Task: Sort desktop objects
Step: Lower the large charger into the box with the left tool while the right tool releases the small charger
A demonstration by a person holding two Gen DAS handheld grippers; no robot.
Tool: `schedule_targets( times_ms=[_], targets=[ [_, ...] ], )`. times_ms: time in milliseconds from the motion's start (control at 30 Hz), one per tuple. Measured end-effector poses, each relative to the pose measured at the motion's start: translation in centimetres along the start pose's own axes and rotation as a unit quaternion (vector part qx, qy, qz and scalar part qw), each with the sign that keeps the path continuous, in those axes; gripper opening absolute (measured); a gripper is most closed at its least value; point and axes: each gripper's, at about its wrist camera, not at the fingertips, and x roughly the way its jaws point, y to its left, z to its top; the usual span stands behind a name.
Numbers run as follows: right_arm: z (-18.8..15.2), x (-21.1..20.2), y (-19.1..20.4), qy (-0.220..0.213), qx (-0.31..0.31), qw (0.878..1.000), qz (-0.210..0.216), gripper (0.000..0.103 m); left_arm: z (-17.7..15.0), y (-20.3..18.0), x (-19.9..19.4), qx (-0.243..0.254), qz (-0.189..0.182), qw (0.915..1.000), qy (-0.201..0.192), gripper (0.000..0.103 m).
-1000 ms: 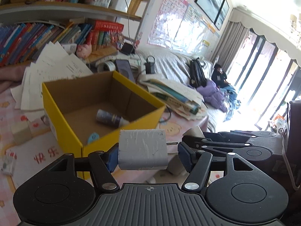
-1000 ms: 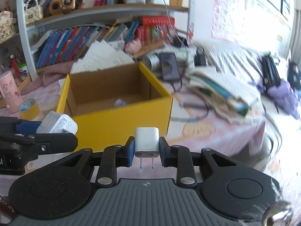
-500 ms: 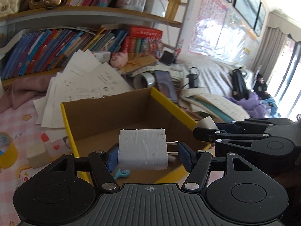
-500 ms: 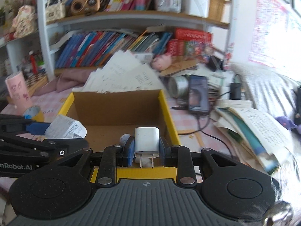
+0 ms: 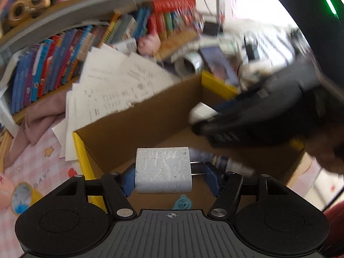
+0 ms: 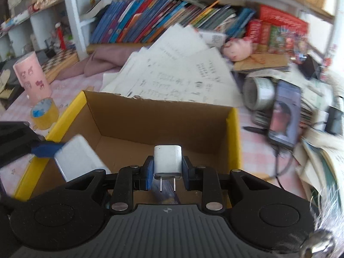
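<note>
A yellow cardboard box [image 5: 81, 154] [image 6: 233, 129] stands open on the pink desk. My left gripper [image 5: 169, 177] is shut on a large white charger block [image 5: 163, 173], held over the box's near left part. It also shows in the right wrist view [image 6: 79, 161]. My right gripper [image 6: 167, 169] is shut on a small white plug adapter [image 6: 167, 162], prongs toward the camera, over the box's inside. The right gripper also shows blurred in the left wrist view [image 5: 247, 120]. A small bottle [image 5: 234, 165] and a teal clip [image 5: 182, 202] lie in the box.
Loose papers [image 6: 176, 71] lie behind the box. A tape roll [image 6: 44, 114] and a pink cup [image 6: 32, 79] stand at the left. A phone [image 6: 283, 116], a silver tape roll [image 6: 258, 92], cables and books lie at the right. Bookshelves run along the back.
Both grippers have moved forward and down over the open box with their chargers still held. The right gripper has come in closer to the left one.
</note>
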Motion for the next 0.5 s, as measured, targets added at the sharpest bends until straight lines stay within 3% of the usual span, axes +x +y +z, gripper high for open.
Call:
schedule_targets(
  times_ms=[100,233,500],
  targets=[
    [1.1,2.9,0.1,0.035,0.002,0.999,0.036,0.025,0.4,-0.2,1.7,0.023,0.012,0.9992,0.030,0.065],
    [1.9,6.2,0.7,0.078,-0.003,0.995,0.054,0.025,0.9,-0.4,3.2,0.032,0.020,0.9976,0.059,0.065],
    [2.1,8.3,0.4,0.113,0.010,0.991,0.068,0.026,0.7,-0.7,4.2,0.034,0.029,0.9954,0.084,0.067]
  ],
)
